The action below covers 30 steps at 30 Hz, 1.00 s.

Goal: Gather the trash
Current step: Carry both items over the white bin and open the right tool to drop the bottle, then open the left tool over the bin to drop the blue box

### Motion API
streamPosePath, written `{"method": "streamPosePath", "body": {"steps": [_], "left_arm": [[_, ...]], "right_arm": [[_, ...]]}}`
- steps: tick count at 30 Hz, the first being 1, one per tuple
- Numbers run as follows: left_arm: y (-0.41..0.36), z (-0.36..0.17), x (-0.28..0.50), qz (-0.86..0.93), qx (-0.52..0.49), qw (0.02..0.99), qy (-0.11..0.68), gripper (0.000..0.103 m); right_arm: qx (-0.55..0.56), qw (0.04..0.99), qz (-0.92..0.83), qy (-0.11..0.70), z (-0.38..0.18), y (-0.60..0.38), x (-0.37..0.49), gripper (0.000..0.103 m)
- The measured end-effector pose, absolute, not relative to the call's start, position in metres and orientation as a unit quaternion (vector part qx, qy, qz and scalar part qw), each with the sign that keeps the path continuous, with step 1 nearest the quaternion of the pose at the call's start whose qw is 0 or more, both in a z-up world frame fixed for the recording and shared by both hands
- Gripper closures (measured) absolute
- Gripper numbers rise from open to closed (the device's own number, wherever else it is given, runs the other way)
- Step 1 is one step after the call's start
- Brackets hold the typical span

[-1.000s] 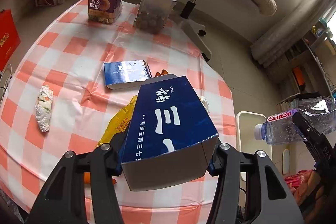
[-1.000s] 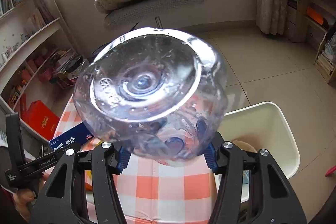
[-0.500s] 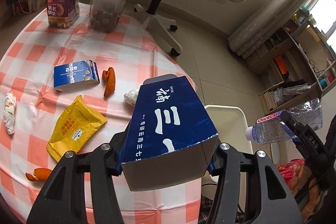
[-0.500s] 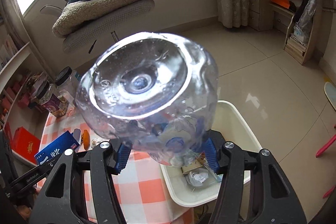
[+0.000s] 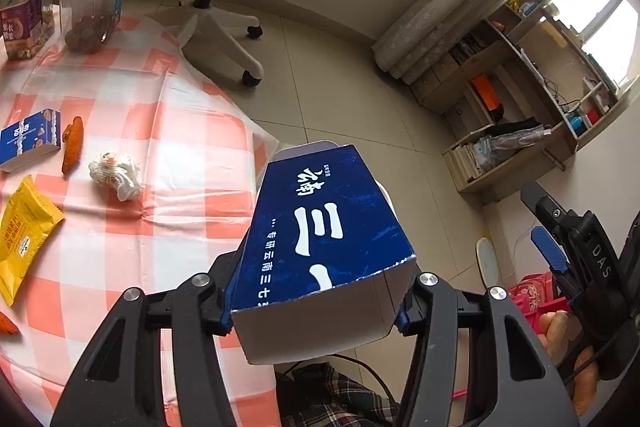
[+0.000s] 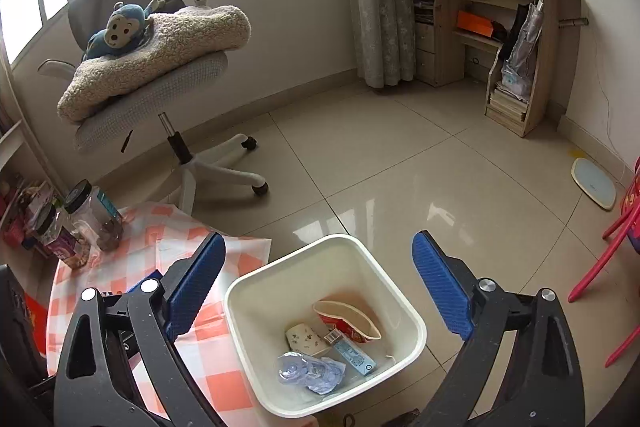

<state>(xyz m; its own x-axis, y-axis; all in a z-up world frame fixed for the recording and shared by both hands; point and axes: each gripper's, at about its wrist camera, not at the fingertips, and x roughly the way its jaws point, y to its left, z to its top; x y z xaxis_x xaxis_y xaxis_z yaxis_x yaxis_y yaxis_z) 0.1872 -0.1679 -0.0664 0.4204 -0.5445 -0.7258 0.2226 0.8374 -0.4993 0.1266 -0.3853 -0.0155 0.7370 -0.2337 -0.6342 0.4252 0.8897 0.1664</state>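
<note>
We see the cream square plastic waste bin (image 6: 404, 311) beside the checked table, a crushed clear plastic bottle (image 6: 310, 371) inside; our right gripper (image 6: 318, 285) gapes wide above it. Our left gripper (image 5: 314, 307) clamps the dark-blue cardboard box (image 5: 320, 231).

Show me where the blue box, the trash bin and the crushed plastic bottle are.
blue box (image 5: 320, 227): left wrist view, on its printed top face, clamped in the left gripper.
trash bin (image 6: 404, 307): right wrist view, on its right rim.
crushed plastic bottle (image 6: 310, 373): right wrist view, on its clear body inside the bin.
</note>
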Motion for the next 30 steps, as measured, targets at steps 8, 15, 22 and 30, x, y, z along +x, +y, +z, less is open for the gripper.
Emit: {"method": "streamPosePath", "body": {"steps": [8, 15, 22, 30], "left_arm": [[-0.23, -0.06, 0.187, -0.265, -0.113, 0.833, 0.473, 0.048], [-0.247, -0.051, 0.188, -0.273, -0.066, 0.847, 0.45, 0.026], [-0.214, -0.042, 0.185, -0.182, -0.05, 0.885, 0.426, 0.023], [-0.164, -0.008, 0.163, -0.067, -0.015, 0.94, 0.335, 0.01]], "right_arm": [[0.156, 0.919, -0.214, 0.292, -0.012, -0.416, 0.111, 0.012], [0.16, 0.918, -0.235, 0.276, -0.011, -0.431, 0.098, 0.007], [0.129, 0.922, -0.24, 0.275, -0.008, -0.414, 0.098, 0.007], [0.051, 0.936, -0.23, 0.26, -0.003, -0.353, 0.103, 0.007]]}}
